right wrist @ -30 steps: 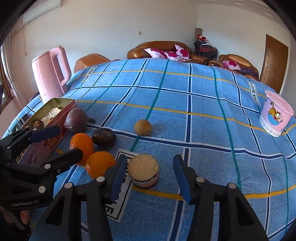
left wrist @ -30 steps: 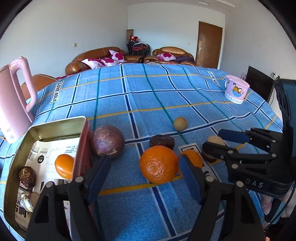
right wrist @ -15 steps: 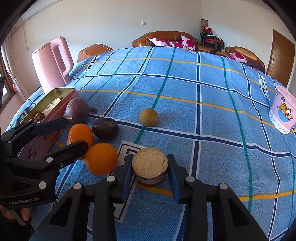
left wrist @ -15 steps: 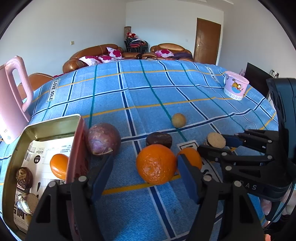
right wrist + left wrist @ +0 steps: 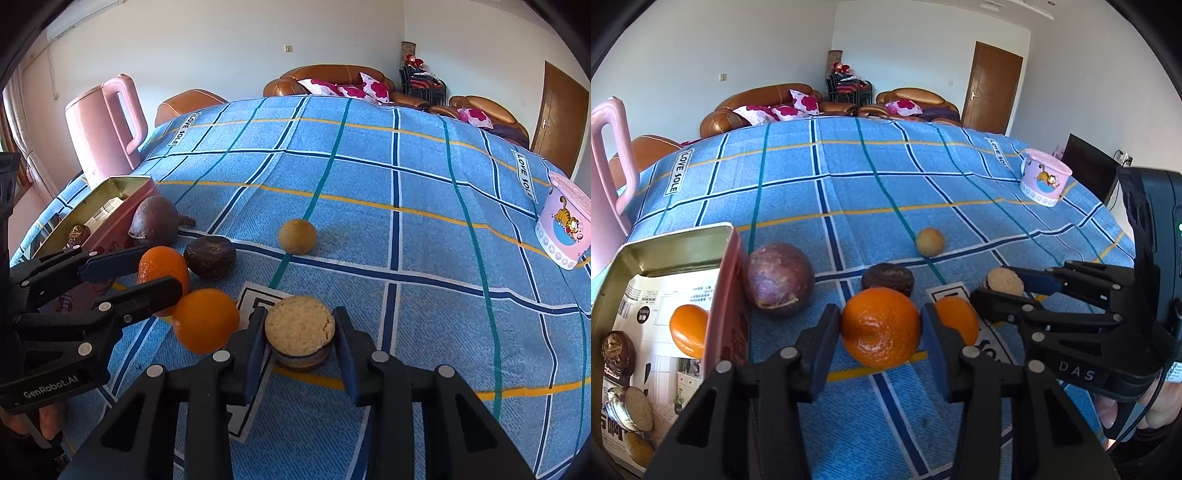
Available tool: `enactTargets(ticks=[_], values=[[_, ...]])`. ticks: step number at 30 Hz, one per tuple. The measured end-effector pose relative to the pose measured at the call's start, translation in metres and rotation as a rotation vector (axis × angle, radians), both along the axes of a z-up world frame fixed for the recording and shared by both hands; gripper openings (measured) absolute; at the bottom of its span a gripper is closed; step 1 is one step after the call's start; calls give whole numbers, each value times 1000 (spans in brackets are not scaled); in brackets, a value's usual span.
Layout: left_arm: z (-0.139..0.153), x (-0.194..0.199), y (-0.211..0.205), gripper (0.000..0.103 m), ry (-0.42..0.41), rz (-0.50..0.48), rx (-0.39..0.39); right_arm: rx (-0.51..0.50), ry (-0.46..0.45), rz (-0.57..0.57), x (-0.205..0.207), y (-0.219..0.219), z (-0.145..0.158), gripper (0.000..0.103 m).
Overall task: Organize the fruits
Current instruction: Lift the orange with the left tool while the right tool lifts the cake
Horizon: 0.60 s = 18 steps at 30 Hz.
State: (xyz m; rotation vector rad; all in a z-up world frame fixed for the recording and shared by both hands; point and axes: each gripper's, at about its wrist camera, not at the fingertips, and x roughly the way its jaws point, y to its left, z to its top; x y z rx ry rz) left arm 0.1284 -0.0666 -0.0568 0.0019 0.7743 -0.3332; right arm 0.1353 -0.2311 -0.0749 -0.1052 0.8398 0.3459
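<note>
My left gripper (image 5: pixel 881 336) is shut on a large orange (image 5: pixel 881 326) resting on the blue checked cloth. A second orange (image 5: pixel 956 319) lies just right of it. My right gripper (image 5: pixel 300 334) is shut on a round tan-topped cake (image 5: pixel 300 326) on the cloth. A purple passion fruit (image 5: pixel 779 278) sits against the open tin (image 5: pixel 679 245), which holds an orange (image 5: pixel 689 330) and wrapped snacks. A dark brown fruit (image 5: pixel 888 278) and a small tan round fruit (image 5: pixel 930 242) lie further back.
A pink kettle (image 5: pixel 103 129) stands at the far left behind the tin. A pink cartoon cup (image 5: pixel 565 225) stands at the right edge of the table. Sofas and a door are beyond the table.
Both grippers have closed: the left onto the large orange, the right onto the tan-topped cake. Both moved slightly forward.
</note>
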Motion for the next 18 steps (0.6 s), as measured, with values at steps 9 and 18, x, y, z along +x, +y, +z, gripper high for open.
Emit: enactTargets(ticks=[9, 18], values=[[6, -6, 4, 46, -46, 21, -2, 6, -49, 17, -7, 1, 6, 37], [12, -13, 10, 46, -101, 54, -13, -35, -99, 27, -14, 7, 10, 36]])
